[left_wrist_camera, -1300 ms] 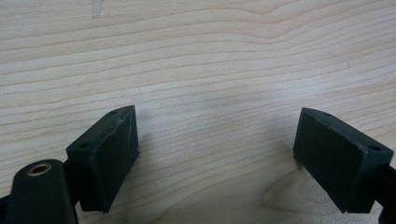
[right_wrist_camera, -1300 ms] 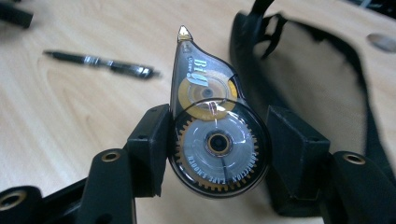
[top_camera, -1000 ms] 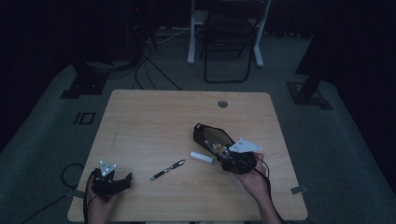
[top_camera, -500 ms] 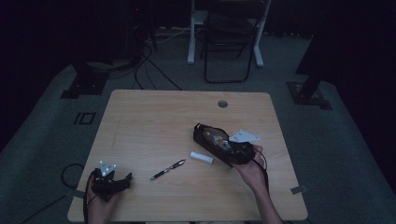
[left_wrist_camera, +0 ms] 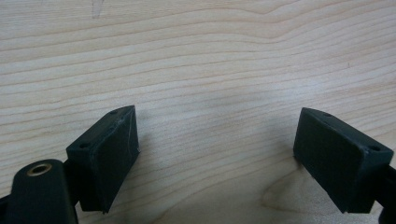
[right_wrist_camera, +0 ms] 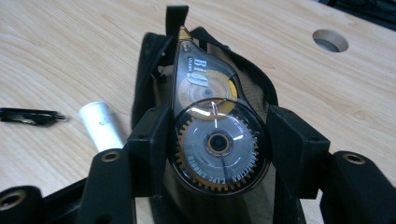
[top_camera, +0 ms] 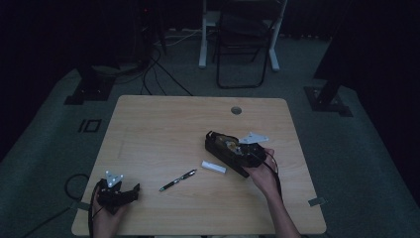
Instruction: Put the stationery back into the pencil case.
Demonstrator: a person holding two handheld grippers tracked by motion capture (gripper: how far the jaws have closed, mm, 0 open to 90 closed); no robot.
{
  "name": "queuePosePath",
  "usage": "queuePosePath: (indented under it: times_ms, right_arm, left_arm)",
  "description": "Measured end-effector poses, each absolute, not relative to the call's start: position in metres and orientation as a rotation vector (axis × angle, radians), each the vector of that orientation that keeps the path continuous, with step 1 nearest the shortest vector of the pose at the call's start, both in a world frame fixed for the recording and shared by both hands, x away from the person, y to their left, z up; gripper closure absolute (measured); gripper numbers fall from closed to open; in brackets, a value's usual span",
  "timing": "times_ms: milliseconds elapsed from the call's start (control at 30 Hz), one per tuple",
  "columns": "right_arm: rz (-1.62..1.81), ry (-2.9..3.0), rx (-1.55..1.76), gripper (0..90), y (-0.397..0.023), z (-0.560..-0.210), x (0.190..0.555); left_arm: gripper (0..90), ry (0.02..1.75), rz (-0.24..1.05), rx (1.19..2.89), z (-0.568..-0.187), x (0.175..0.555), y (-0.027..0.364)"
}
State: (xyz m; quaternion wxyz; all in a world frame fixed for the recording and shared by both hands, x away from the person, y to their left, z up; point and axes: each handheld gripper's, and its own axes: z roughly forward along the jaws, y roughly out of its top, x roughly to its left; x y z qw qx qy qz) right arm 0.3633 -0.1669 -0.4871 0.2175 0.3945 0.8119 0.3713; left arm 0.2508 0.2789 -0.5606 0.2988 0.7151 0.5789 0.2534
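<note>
black pouch (top_camera: 222, 147), white tube (top_camera: 213, 167), pale woodgrain table (top_camera: 163, 129)

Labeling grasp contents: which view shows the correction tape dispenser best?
Right gripper view: the correction tape dispenser sits close up between the right gripper jaws, gears and lettering visible, over the black pouch. In the high view it is a small, dim shape at that gripper. The left gripper view looks at the bare table.

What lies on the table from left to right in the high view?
Left gripper → pen → white tube → black pouch, with the right gripper over it holding a correction tape.
</note>
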Motion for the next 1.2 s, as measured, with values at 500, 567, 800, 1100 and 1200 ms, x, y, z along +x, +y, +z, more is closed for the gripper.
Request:
queuePosePath:
  times_ms: [500, 567, 800, 1100, 1200]
  right_arm:
    - [0.833, 2.351, 1.129, 41.8, -0.148, -0.504, 0.385]
    - [0.791, 2.363, 1.122, 41.8, -0.145, -0.504, 0.386]
    - [0.644, 2.422, 1.102, 41.7, -0.136, -0.511, 0.392]
    - [0.625, 2.491, 1.182, 41.4, -0.136, -0.513, 0.4]
    - [0.621, 2.512, 1.213, 41.1, -0.137, -0.513, 0.402]
  left_arm:
    - [14.4, 1.538, 0.673, 1.899, -0.561, 0.251, 0.279]
    - [14.4, 1.538, 0.673, 1.899, -0.561, 0.251, 0.279]
    - [14.4, 1.538, 0.673, 1.899, -0.561, 0.251, 0.279]
    - [14.4, 1.538, 0.673, 1.899, -0.561, 0.251, 0.279]
    - [14.4, 1.538, 0.673, 1.899, -0.561, 0.251, 0.279]
